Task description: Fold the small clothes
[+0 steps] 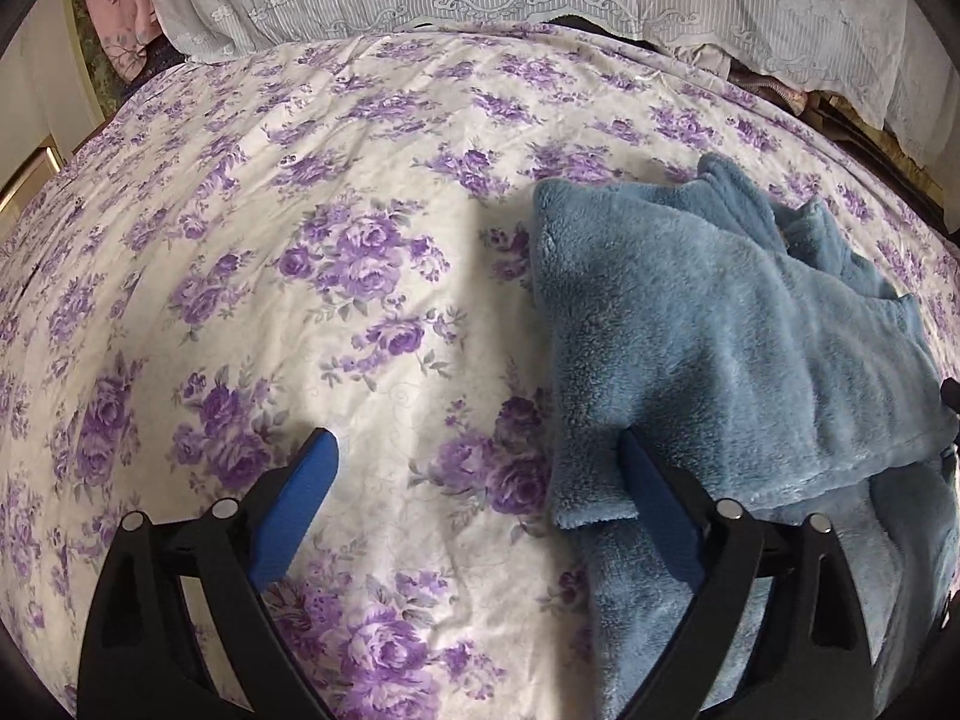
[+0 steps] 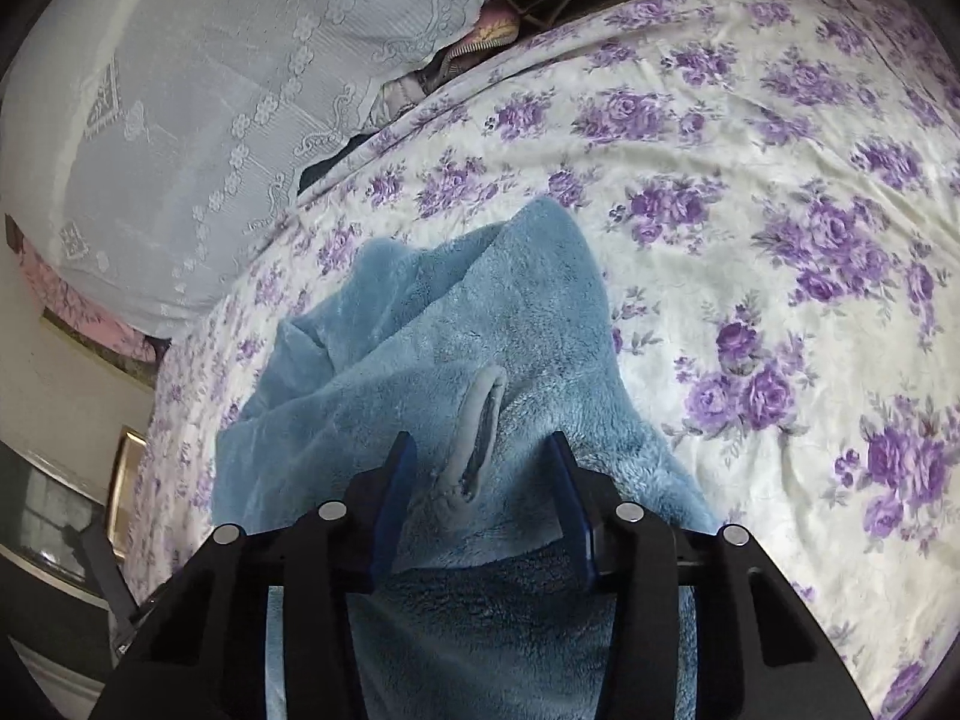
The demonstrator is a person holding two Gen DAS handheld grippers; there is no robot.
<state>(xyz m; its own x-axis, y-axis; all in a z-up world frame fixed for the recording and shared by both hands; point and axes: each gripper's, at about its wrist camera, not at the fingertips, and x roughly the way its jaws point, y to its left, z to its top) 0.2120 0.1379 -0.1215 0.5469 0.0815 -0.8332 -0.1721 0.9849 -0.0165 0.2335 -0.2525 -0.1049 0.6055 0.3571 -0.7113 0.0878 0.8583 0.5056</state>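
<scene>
**A:** Fleece, blue, thick pile. The blue fleece garment (image 2: 456, 360) lies bunched on the floral bedspread (image 1: 360, 312), in the left wrist view from 1 to 5 o'clock. One flap is already laid over the rest, so I judge a fold is under way.

**B:** Left gripper (image 1: 480, 474)?

**A:** Jaws spread wide, nothing between them but bedspread. Its right finger (image 1: 654, 498) sits at the fleece's near edge; contact I cannot tell. Probably parked there to take that lower corner at 5 o'clock.

**B:** Right gripper (image 2: 483, 468)?

**A:** Jaws about half apart, straddling a raised pale seam ridge (image 2: 483, 426) at centre frame. Fleece lies between the fingers, but the pads do not visibly press it. Looks lined up to pinch the ridge because that is the one raised edge thick pile offers.

**B:** Risk?

**A:** Pile is slippery and layered. A pinch could catch only the top layer, or both. Lace cover (image 2: 198, 120) at 10 o'clock is well apart, no snag concern.
</scene>
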